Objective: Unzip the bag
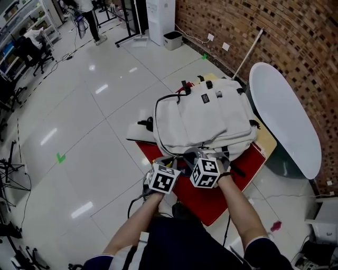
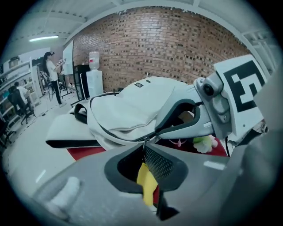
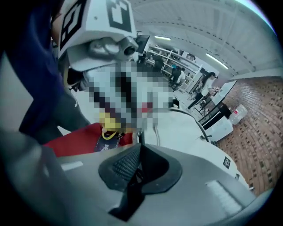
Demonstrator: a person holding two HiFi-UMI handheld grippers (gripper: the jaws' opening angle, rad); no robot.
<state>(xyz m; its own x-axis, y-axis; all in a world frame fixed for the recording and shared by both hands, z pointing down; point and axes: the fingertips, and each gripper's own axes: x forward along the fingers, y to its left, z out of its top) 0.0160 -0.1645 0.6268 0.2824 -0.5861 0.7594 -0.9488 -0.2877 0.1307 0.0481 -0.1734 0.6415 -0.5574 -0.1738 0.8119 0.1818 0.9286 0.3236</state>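
A pale grey backpack point(image 1: 203, 118) lies flat on a red mat point(image 1: 211, 198), with its dark zip line running along the near edge. Both grippers meet at that near edge. My left gripper point(image 1: 171, 160) is shut on the small metal zipper pull point(image 2: 144, 141), which runs down between its jaws in the left gripper view; something yellow shows behind the gap. My right gripper point(image 1: 202, 156) sits just to its right. In the right gripper view its jaws stand almost together at a thin dark strip point(image 3: 140, 136) of the bag; whether the pads press on it is unclear.
The mat covers a small tan table point(image 1: 268, 141). A white oval tabletop point(image 1: 285, 116) stands close on the right before a brick wall point(image 1: 274, 37). A yellow charm point(image 3: 108, 126) lies on the mat. A white bin point(image 1: 172, 40) and a standing person point(image 1: 87, 16) are far off on the tiled floor.
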